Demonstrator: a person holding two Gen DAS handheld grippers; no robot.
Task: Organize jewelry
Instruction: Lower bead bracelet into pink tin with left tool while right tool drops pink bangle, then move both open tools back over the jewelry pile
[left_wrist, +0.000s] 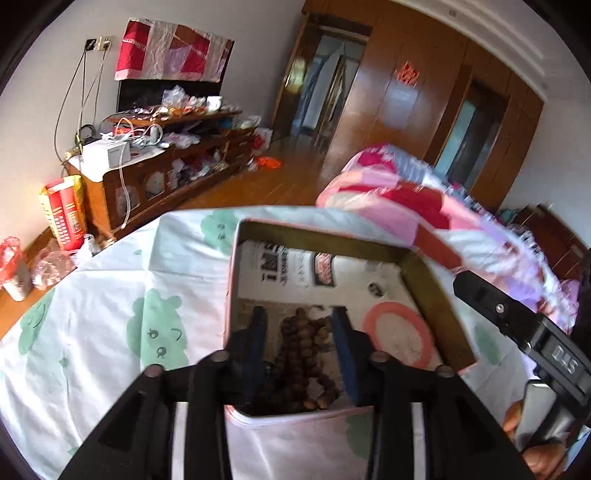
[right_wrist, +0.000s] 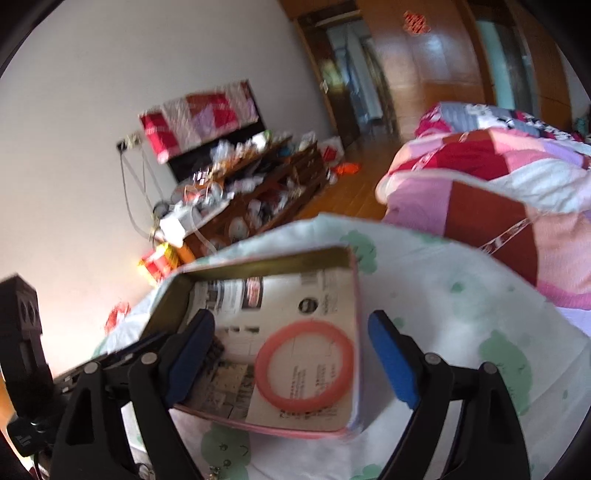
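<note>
With the wooden bead string (left_wrist: 301, 363) lying in the tin box (left_wrist: 436, 291) between the released left claw (left_wrist: 301, 349), this looks like the drop-off step; the right claw (right_wrist: 291, 363), spread wide, straddles the pink bangle (right_wrist: 304, 363), and next should lift clear.

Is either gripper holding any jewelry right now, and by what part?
Nothing is held. The left gripper stands open around the wooden bead strand lying in the box. The right gripper is open above the pink bangle.
</note>
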